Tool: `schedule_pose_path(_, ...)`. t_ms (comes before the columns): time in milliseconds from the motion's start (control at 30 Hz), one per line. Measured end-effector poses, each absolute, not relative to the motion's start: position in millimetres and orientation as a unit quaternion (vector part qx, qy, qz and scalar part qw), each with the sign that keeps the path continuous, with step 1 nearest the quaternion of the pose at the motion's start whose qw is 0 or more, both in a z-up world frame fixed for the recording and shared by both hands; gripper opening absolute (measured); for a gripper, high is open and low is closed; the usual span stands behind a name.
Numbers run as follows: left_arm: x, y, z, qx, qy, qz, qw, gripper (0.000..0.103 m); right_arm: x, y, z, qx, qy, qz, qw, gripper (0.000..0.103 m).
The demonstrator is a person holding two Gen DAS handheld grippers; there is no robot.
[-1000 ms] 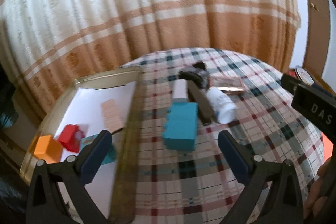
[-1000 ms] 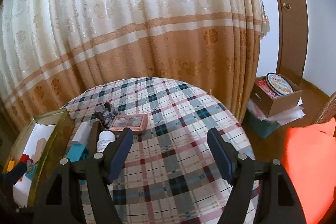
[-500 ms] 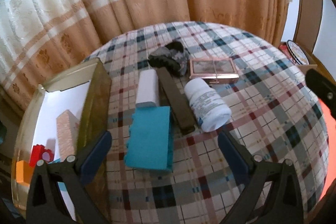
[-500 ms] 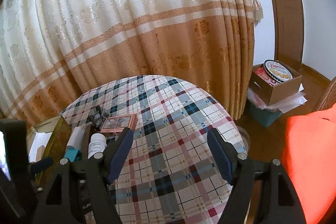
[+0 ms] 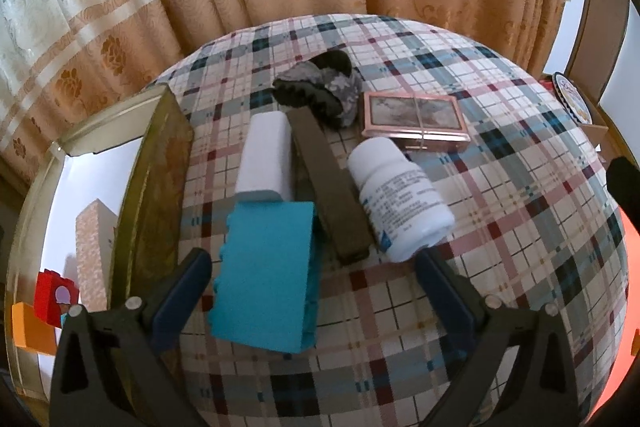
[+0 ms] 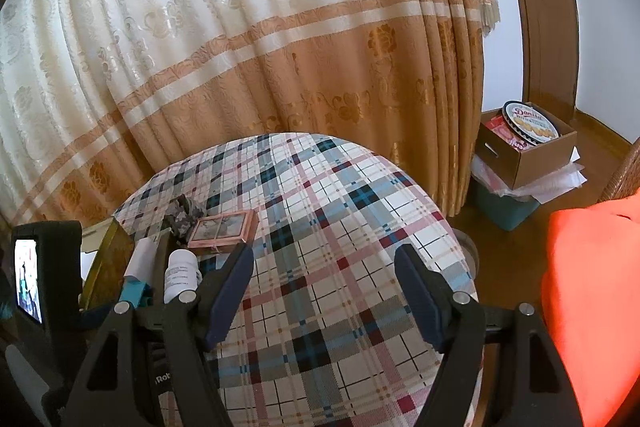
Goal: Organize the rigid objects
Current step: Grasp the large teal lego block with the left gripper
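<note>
A teal block (image 5: pixel 266 275) lies flat on the plaid table, between the fingers of my open left gripper (image 5: pixel 312 263), nearer the left finger and untouched. Beyond it lie a white box (image 5: pixel 266 159), a dark olive bar (image 5: pixel 330 187), a white pill bottle (image 5: pixel 400 195), a camouflage toy (image 5: pixel 320 91) and a pink framed box (image 5: pixel 414 123). A gold tin (image 5: pixel 160 187) on the left holds a pink patterned box (image 5: pixel 94 243), a red brick (image 5: pixel 54 293) and an orange block (image 5: pixel 28 327). My right gripper (image 6: pixel 324 255) hangs open over bare tablecloth, right of the pink framed box (image 6: pixel 224 229).
A cream and tan curtain hangs close behind the round table (image 6: pixel 340 211). On the floor at the right sits a cardboard box (image 6: pixel 532 155) holding a cookie tin. An orange-red cloth (image 6: pixel 592 287) fills the right edge. The left gripper's body (image 6: pixel 44 267) shows at the right view's left.
My left gripper has tipped downward and closed in on the row of objects, so the teal block now sits between its fingers. The right gripper has barely shifted.
</note>
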State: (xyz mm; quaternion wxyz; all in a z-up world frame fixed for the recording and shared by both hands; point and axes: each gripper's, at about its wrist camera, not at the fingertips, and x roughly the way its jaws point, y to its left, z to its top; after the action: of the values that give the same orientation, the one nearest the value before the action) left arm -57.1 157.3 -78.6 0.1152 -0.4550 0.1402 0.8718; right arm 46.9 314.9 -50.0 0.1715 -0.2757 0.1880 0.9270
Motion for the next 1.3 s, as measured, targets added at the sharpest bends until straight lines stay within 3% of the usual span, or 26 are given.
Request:
schedule_pose_path(67, -54.2, 161.7, -77.3, -0.464, 0.142, 0.865, 0.130, 0.101, 47.2, 315.9, -50.7, -0.275, 0.192, 0.926, 0.171, 0.075)
schedule_pose_path(200, -41.2, 167.4, -80.6, -0.484, 0.104, 0.850, 0.178, 0.088, 47.5, 317.9, -51.7, -0.276, 0.198, 0.924, 0.174, 0.075)
schedule_pose_path(467, -44.2, 159.8, -82.0, -0.475, 0.089, 0.857, 0.177, 0.086, 46.6, 318.7, -52.5, -0.280, 0.200, 0.923, 0.174, 0.075)
schedule_pose_path(633, -40.5, 153.0, -79.9, -0.453, 0.081, 0.869, 0.181, 0.059, 44.8, 322.6, -56.6, -0.290, 0.215, 0.917, 0.172, 0.075)
schedule_pose_path(1033, -23.8, 139.6, -71.9, -0.446, 0.063, 0.871, 0.197, 0.055, 35.0, 324.2, -63.2, -0.308, 0.230, 0.915, 0.124, 0.075)
schedule_pose_path(1300, 4.5, 109.3, -42.1, -0.401, 0.035, 0.888, 0.221, 0.055, -1.9, 303.5, -48.8, -0.339, 0.177, 0.924, -0.009, 0.075)
